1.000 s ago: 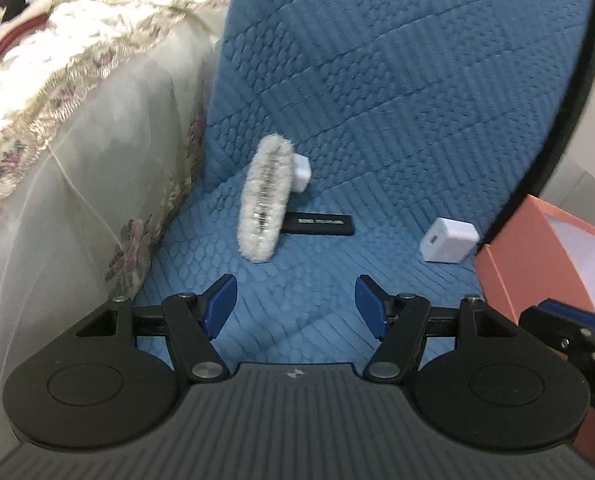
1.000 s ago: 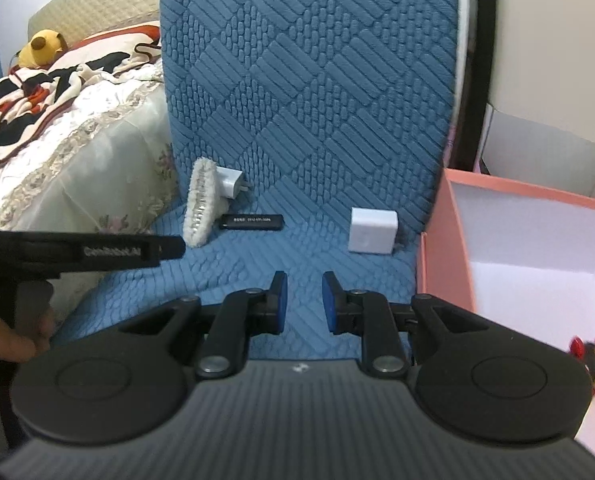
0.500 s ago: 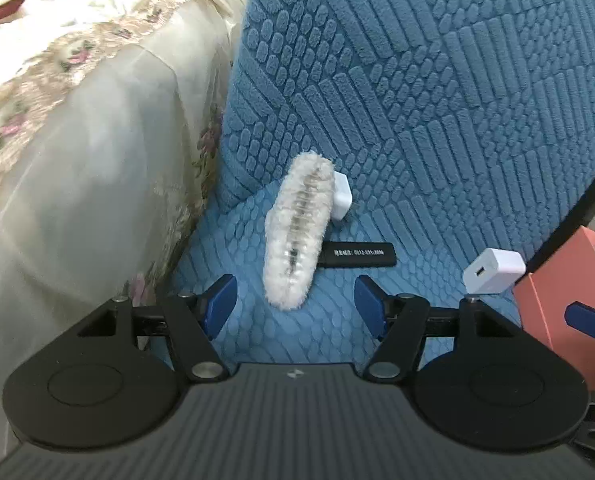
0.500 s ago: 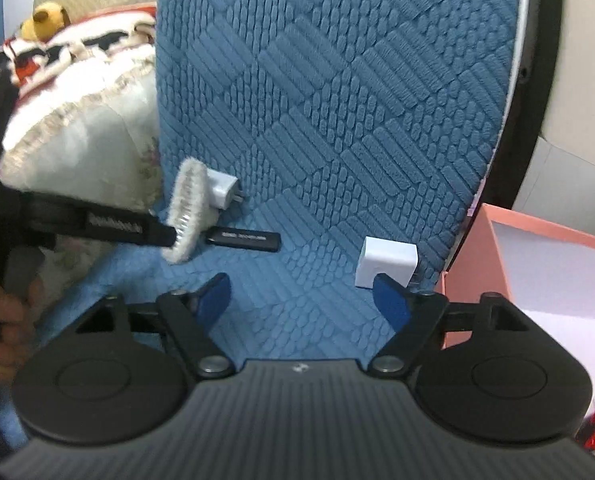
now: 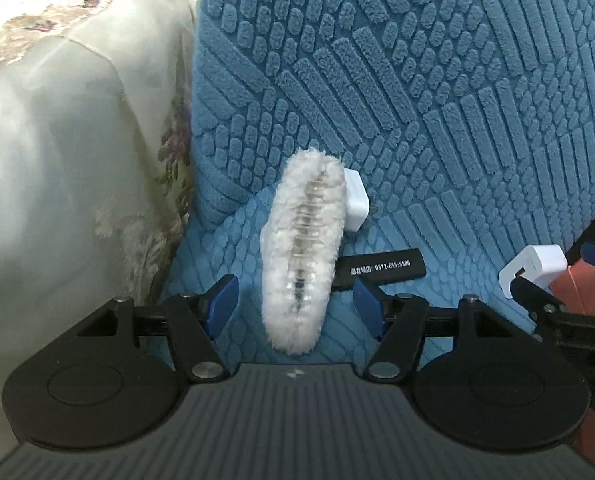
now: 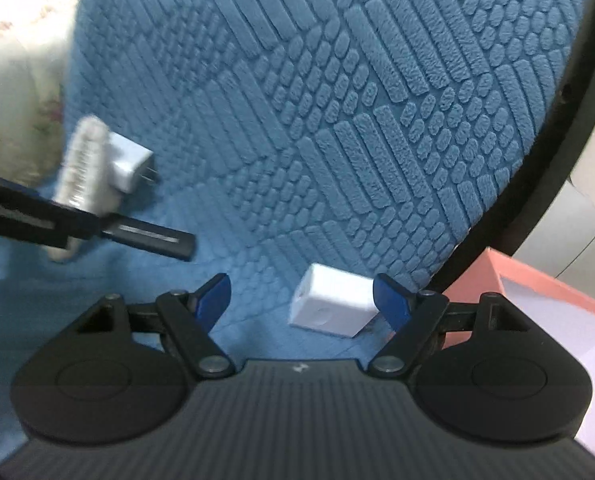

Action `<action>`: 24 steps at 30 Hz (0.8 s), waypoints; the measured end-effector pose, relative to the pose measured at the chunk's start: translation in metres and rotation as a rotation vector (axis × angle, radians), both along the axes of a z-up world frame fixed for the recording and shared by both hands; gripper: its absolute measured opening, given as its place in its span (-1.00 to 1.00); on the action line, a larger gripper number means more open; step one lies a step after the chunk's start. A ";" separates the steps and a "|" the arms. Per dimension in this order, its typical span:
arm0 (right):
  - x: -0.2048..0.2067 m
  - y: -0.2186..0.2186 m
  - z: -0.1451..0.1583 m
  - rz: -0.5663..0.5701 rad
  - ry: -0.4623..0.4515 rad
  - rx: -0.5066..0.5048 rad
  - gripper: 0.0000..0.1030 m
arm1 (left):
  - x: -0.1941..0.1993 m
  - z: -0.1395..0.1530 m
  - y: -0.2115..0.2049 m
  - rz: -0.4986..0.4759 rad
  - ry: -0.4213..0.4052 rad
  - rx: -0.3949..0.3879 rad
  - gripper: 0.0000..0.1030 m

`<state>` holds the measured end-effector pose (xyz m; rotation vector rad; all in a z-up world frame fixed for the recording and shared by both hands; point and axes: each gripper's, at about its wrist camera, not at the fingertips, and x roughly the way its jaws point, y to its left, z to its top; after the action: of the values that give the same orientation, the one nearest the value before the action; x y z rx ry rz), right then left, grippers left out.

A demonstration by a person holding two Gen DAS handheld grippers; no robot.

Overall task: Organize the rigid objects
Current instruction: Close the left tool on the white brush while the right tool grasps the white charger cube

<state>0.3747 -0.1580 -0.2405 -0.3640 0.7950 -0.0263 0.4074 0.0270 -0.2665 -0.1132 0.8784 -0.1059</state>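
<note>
Straddling the fluffy white brush (image 5: 301, 256), left gripper (image 5: 295, 306) fingers spread; right gripper (image 6: 303, 298) likewise, white charger cube (image 6: 333, 306) at one o'clock.

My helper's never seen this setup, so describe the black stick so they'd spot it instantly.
Find the blue quilted chair seat. The black stick lies flat there beside the fluffy white brush; it is the only dark item, with white printed digits.

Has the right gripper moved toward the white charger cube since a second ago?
Yes. The right gripper has advanced toward the chair back; its open jaws now flank the white charger cube.
</note>
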 end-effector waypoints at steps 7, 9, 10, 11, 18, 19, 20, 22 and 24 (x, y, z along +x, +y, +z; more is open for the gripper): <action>0.019 -0.010 -0.015 -0.027 0.022 -0.070 0.55 | 0.009 -0.004 -0.003 -0.001 -0.004 0.004 0.29; 0.022 -0.014 -0.018 -0.040 0.029 -0.063 0.54 | 0.012 -0.007 -0.007 -0.006 -0.001 0.021 0.28; 0.023 -0.014 -0.019 -0.037 0.028 -0.071 0.50 | 0.013 -0.008 -0.009 -0.007 -0.002 0.032 0.27; 0.024 -0.015 -0.020 -0.033 0.024 -0.080 0.48 | 0.014 -0.008 -0.010 -0.010 -0.003 0.040 0.24; 0.037 -0.019 -0.045 -0.022 0.079 -0.089 0.39 | 0.017 -0.008 -0.013 -0.031 -0.020 0.060 0.13; 0.038 -0.020 -0.049 -0.025 0.087 -0.085 0.35 | 0.017 -0.008 -0.012 -0.031 -0.022 0.060 0.13; 0.038 -0.019 -0.051 -0.027 0.091 -0.084 0.31 | 0.017 -0.008 -0.014 -0.030 -0.021 0.061 0.12; 0.038 -0.020 -0.054 -0.029 0.092 -0.081 0.27 | 0.018 -0.010 -0.017 -0.027 -0.015 0.063 0.10; 0.039 -0.020 -0.056 -0.028 0.092 -0.074 0.27 | 0.018 -0.010 -0.016 -0.026 -0.014 0.063 0.06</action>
<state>0.4134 -0.1783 -0.2960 -0.4263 0.8922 -0.0651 0.4251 0.0106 -0.2770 -0.0427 0.8682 -0.1029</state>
